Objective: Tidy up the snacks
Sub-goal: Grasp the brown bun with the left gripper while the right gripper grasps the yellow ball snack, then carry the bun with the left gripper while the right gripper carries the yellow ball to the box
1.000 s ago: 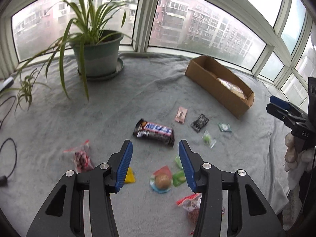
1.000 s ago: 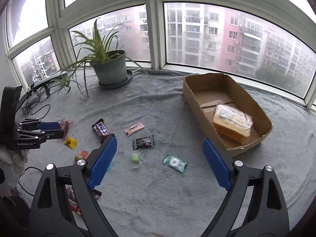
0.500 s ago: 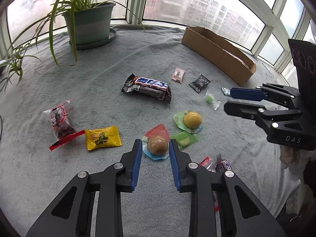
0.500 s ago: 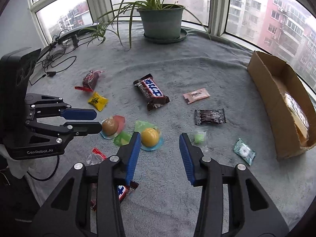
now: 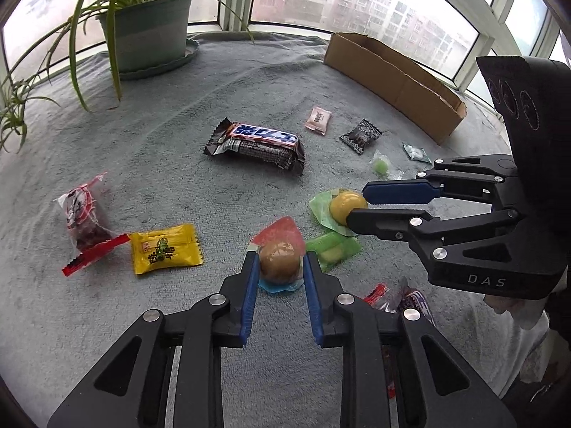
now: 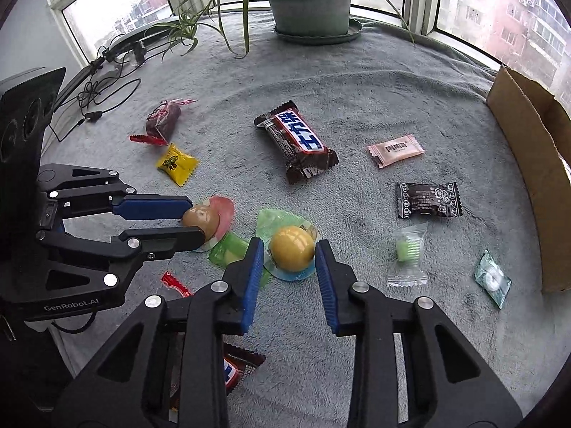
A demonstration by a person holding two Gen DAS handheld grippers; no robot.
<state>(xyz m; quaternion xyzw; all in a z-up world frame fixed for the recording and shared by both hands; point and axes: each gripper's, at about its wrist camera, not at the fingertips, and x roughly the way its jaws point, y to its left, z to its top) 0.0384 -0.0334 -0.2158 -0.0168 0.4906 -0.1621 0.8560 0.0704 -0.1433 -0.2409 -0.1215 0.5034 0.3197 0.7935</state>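
Snacks lie scattered on a grey blanket. My left gripper has its blue fingers on both sides of a brown jelly cup with a red lid, touching it; this cup also shows in the right wrist view. My right gripper has its fingers on both sides of a yellow jelly cup with a green lid, also seen in the left wrist view. Both cups rest on the blanket. A green jelly lies between them.
A chocolate bar, yellow candy, red packet, pink sachet, black candy, green candy and mint lie around. A cardboard box stands at right, a potted plant behind. Cables at left.
Both grippers have come down and forward onto the jelly cups, and their jaws have narrowed around them.
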